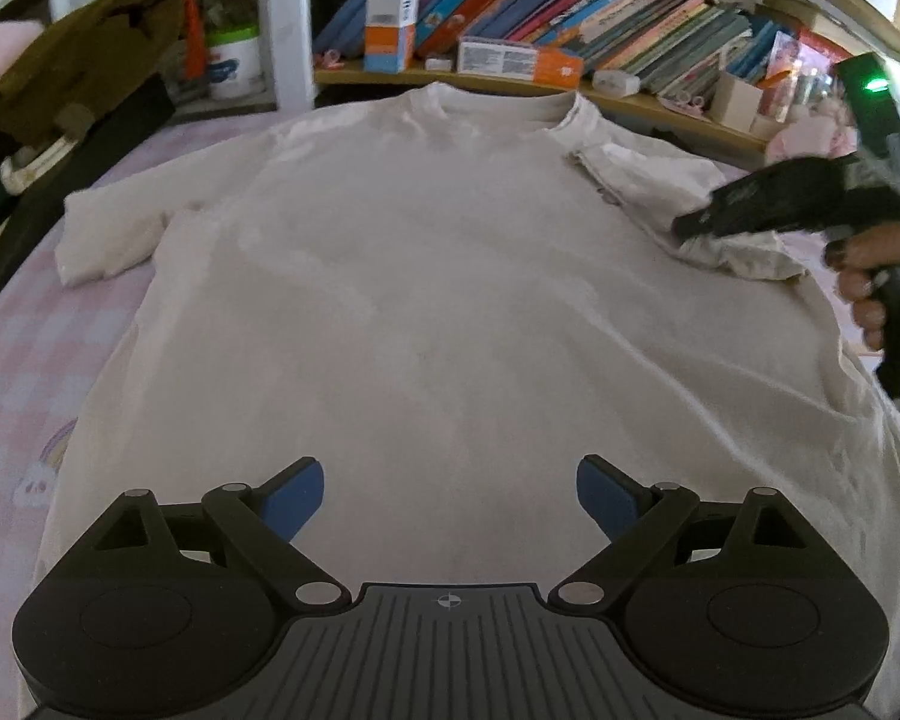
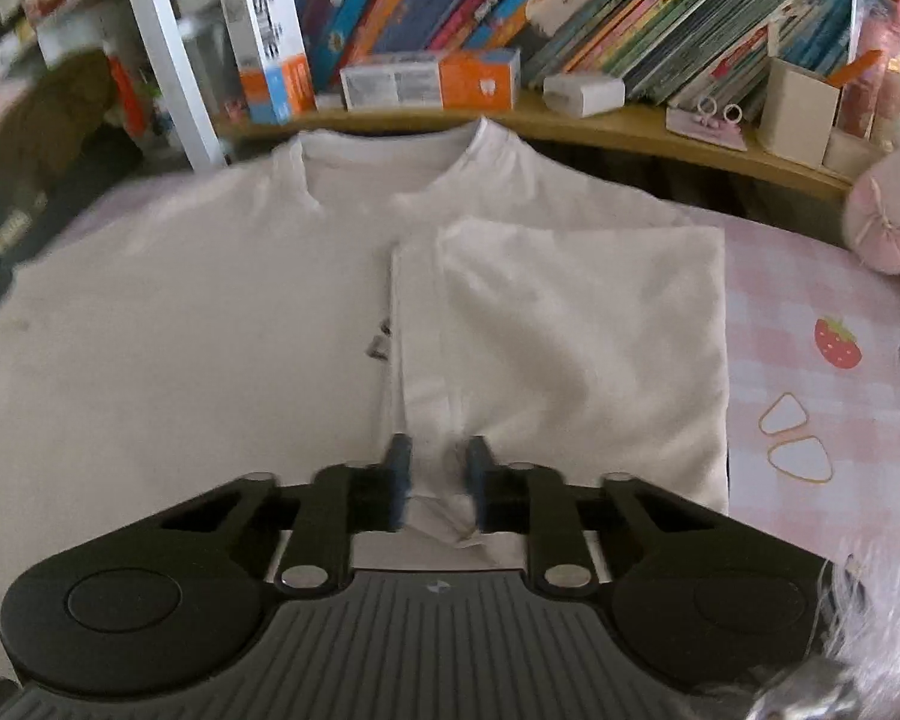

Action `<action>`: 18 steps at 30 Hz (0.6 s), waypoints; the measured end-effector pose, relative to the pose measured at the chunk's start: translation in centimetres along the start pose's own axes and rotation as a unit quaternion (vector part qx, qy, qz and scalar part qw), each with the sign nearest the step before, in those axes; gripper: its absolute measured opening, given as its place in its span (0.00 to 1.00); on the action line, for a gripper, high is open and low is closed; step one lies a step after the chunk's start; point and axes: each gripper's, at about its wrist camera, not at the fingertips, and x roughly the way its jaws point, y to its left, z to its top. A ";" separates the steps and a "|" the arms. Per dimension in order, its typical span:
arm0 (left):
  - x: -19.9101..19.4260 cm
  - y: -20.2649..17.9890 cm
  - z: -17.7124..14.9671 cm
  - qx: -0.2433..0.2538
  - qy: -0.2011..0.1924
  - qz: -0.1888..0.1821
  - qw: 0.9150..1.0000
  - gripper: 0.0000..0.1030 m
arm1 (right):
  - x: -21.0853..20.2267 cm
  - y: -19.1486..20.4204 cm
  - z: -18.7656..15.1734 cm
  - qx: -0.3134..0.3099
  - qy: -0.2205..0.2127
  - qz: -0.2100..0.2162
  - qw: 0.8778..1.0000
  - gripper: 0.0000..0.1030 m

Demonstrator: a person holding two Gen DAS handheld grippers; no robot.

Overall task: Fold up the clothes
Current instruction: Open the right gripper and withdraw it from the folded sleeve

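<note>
A brown garment (image 1: 84, 54) is heaped at the far left beside the bed (image 1: 12, 372), which wears a pink checked sheet. On the sheet a white shirt (image 1: 426, 300) lies spread flat, its collar (image 1: 498, 105) toward a shelf (image 1: 660, 102) crowded with leaning books (image 1: 600, 6) and small boxes (image 1: 390, 12). The shirt's left sleeve (image 1: 111, 231) lies out flat on the sheet. The left tongs (image 1: 450, 498) hover over the lower part of the shirt with their blue pads wide apart, released and holding nothing. Further right, the right sleeve (image 2: 570, 348) is folded inward over the chest, its outer edge forming a straight line against the sheet. The right tongs (image 2: 437, 480) are clenched on a pinch of that sleeve's fabric, which bunches between the pads. At the far right a pink plush toy (image 2: 882, 222) sits near the shelf.
</note>
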 end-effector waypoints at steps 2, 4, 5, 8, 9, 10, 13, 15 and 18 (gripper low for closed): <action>0.1 0.3 -0.2 -0.011 0.004 -0.001 1.000 0.91 | -0.4 -0.1 0.0 0.007 0.000 0.003 1.000 0.19; 0.2 0.4 -0.2 -0.018 0.007 -0.003 1.000 0.91 | 0.9 0.0 -0.2 -0.005 0.048 0.007 0.999 0.32; 0.2 0.4 -0.1 -0.017 0.006 -0.003 1.000 0.91 | 0.8 0.3 -0.3 -0.018 0.044 0.006 0.999 0.38; 0.2 0.0 0.3 -0.010 -0.001 -0.003 1.000 0.91 | 0.0 0.5 -0.5 -0.021 0.033 0.013 0.999 0.41; 0.2 -0.1 0.4 -0.008 -0.003 -0.004 1.000 0.91 | -0.5 0.3 -0.5 -0.010 0.028 0.021 0.999 0.41; 0.3 -0.2 0.6 -0.004 -0.004 -0.005 1.000 0.91 | -1.0 0.3 -0.7 -0.004 0.026 0.025 0.999 0.42; 0.4 -0.5 0.9 0.002 -0.009 -0.009 1.000 0.91 | -2.6 0.7 -1.3 0.002 0.026 0.021 0.999 0.45; 0.6 -0.7 1.2 0.002 -0.009 -0.013 1.000 0.91 | -3.8 1.0 -2.0 0.001 0.026 0.016 1.000 0.47; 0.7 -1.1 1.6 0.009 -0.011 -0.020 1.000 0.91 | -5.4 1.3 -2.9 0.007 0.024 0.002 1.000 0.50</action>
